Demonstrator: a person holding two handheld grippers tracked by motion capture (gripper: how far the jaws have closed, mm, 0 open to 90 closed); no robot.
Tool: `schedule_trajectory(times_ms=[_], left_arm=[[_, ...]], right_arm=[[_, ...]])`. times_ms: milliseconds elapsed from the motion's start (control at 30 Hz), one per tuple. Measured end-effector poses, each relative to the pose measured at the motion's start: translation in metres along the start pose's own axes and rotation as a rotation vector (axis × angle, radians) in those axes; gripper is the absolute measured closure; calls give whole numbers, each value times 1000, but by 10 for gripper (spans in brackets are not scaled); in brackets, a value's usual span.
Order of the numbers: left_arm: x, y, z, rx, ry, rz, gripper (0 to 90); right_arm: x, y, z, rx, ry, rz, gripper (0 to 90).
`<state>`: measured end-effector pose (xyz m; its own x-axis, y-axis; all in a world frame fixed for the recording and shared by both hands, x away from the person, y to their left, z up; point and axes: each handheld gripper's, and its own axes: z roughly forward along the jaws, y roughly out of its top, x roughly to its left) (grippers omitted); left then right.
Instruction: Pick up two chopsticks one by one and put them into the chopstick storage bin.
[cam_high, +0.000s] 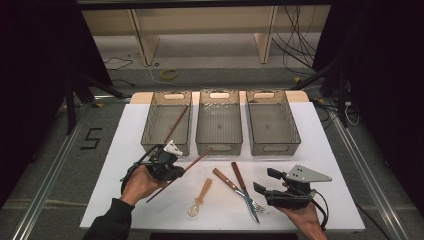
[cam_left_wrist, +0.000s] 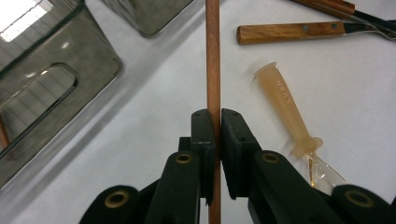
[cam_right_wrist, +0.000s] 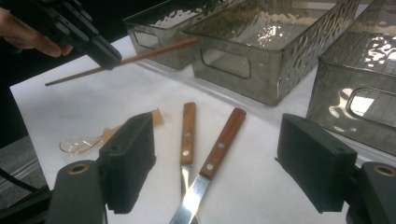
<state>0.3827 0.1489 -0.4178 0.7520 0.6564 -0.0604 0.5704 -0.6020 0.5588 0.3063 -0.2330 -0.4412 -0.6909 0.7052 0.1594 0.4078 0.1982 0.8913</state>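
The left gripper (cam_high: 181, 169) has its fingers (cam_left_wrist: 203, 135) clenched on a brown chopstick (cam_high: 181, 172), lifted off the white worktop (cam_high: 320, 150) just near of the left basket (cam_high: 167, 121). The right gripper (cam_high: 265, 182) hovers at the near right beside two wooden-handled utensils (cam_high: 235, 182), its fingers (cam_right_wrist: 128, 158) released and wide apart.

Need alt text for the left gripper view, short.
Two black tongs pinch a thin reddish-brown chopstick that runs straight up the frame over a white table. To its right lie a translucent plastic spoon and a wooden-handled utensil; grey see-through bins sit at upper left.
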Motion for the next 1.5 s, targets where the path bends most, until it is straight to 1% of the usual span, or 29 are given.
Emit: schedule_trajectory(times_ms=[67, 233, 267, 367, 467, 633, 800, 967, 1033, 1167, 1267, 1367, 1500], left_arm=[[5, 0, -5, -20, -2, -12, 837], [15, 2, -17, -67, 9, -41, 837], [17, 3, -19, -68, 9, -38, 837], [22, 7, -22, -87, 14, -53, 837], [28, 8, -25, -96, 19, -59, 837], [40, 12, -30, -124, 31, -88, 837], [51, 20, -38, -152, 45, -102, 837], [64, 31, -45, -172, 75, -112, 837], [69, 35, -47, -174, 87, -116, 837], [79, 42, -48, -181, 96, -129, 837], [87, 46, -47, -187, 104, -148, 837], [94, 50, -45, -186, 115, -150, 837], [101, 55, -42, -193, 126, -164, 837]], right_arm=[[0, 0, 0, 0, 0, 1, 283], [0, 0, 0, -2, -1, 1, 283], [0, 0, 0, -2, -1, 2, 283], [0, 0, 1, -1, -2, 5, 283], [0, 0, 0, -4, -2, 4, 283], [-1, 0, 0, -5, -3, 8, 283], [-2, 0, 0, -5, -2, 9, 283], [-2, 0, 0, -5, -2, 10, 283], [-2, 0, 0, -5, -2, 12, 283], [-2, 0, 0, -5, -1, 13, 283], [-2, 0, 0, -5, 0, 13, 283], [-2, 0, 0, -5, 0, 13, 283], [-2, 0, 0, -6, 1, 14, 283]])
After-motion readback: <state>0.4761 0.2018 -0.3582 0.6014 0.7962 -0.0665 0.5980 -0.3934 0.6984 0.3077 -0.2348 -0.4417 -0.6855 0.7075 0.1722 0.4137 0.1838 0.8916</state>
